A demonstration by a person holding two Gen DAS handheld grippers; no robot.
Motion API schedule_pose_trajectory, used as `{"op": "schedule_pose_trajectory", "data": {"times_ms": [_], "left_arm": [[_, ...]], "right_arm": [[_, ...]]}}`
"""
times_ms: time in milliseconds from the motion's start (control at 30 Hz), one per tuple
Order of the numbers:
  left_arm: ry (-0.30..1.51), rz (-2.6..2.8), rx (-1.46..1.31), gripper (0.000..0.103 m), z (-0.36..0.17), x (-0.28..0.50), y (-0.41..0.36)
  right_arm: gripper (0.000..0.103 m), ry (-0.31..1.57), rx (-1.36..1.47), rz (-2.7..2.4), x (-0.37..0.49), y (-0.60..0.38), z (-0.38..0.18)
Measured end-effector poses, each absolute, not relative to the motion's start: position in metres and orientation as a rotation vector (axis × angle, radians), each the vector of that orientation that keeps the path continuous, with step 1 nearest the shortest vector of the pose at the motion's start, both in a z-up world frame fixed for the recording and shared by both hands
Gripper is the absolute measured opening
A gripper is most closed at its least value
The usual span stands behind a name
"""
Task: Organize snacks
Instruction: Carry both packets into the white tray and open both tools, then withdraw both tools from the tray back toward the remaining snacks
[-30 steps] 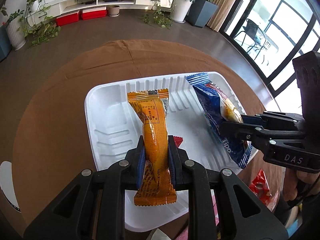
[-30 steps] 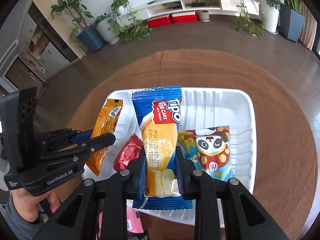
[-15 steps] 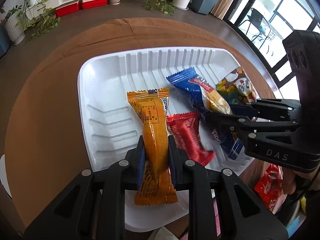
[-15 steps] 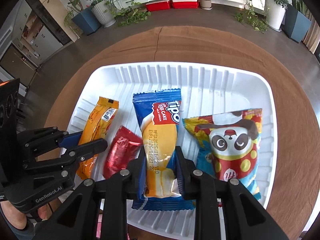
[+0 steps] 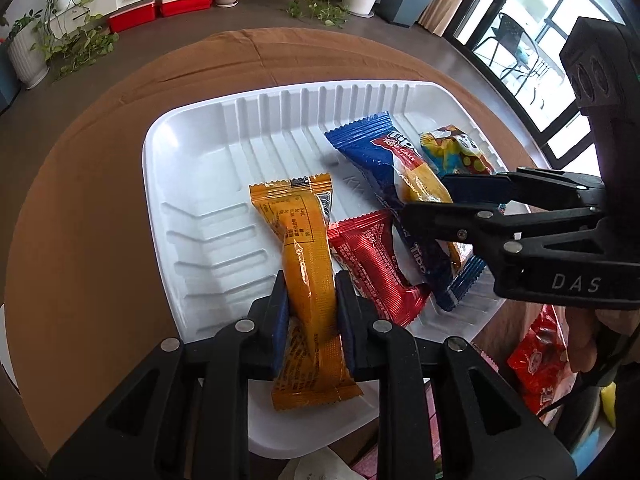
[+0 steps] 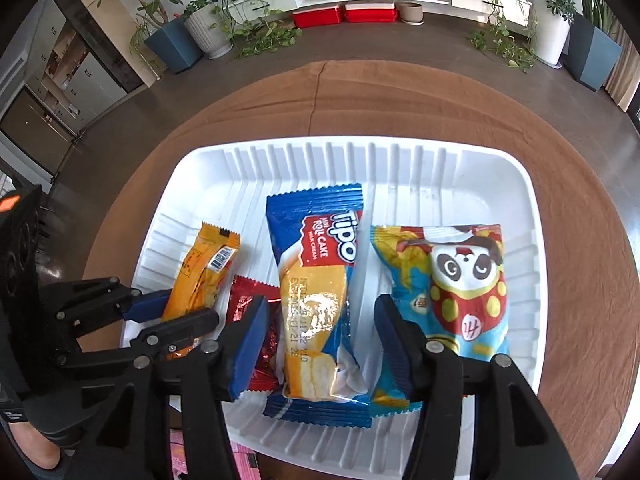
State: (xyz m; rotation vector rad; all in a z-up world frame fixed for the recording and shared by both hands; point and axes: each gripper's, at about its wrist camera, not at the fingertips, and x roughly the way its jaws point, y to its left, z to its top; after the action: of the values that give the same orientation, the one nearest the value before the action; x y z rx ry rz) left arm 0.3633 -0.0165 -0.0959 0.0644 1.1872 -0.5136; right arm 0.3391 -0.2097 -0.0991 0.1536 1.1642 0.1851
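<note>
A white ribbed tray [image 5: 200,168] [image 6: 480,184] sits on a round brown table. My left gripper [image 5: 310,292] [image 6: 184,310] is shut on an orange snack packet [image 5: 308,248] [image 6: 204,268], whose far end rests low in the tray. My right gripper [image 6: 320,308] [image 5: 424,196] is opening. Its pads stand apart on either side of a blue Tipo roll cake packet [image 6: 316,280] [image 5: 384,160], which lies in the tray and is not pressed. A red packet [image 5: 372,260] [image 6: 248,292] lies between the two, and a panda packet [image 6: 452,280] [image 5: 456,152] lies at the right.
The brown tablecloth [image 5: 80,160] surrounds the tray. Red snack bags [image 5: 536,356] lie off the tray's near right corner beside a person's hand [image 5: 580,340]. Pink packets [image 6: 180,452] show below the tray's near edge. Plants and a low shelf stand far behind.
Both grippers have come down into the tray with their packets. The right jaws have spread off the blue packet, which now lies in the tray. The left grip is unchanged.
</note>
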Motion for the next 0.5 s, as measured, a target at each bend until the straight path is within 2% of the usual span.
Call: {"op": "schedule_pose_trajectory", "data": {"times_ms": [100, 167, 267, 367, 500], "left_arm": [[1.182, -0.508, 0.050, 0.034, -0.095, 0.364, -0.015], [1.156, -0.500, 0.049, 0.060, -0.089, 0.362, -0.013], [1.126, -0.500, 0.046, 0.064, -0.077, 0.357, -0.012], [1.089, -0.497, 0.040, 0.074, -0.062, 0.351, -0.010], [1.034, -0.496, 0.003, 0.082, -0.037, 0.332, 0.002]], "right_arm": [[0.059, 1.153, 0.170, 0.186, 0.337, -0.216, -0.092], [0.063, 1.134, 0.183, 0.187, 0.333, -0.221, -0.084], [0.066, 1.105, 0.208, 0.193, 0.326, -0.228, -0.071], [0.069, 1.077, 0.262, 0.203, 0.316, -0.238, -0.059], [0.077, 1.003, 0.339, 0.250, 0.288, -0.255, -0.037]]}}
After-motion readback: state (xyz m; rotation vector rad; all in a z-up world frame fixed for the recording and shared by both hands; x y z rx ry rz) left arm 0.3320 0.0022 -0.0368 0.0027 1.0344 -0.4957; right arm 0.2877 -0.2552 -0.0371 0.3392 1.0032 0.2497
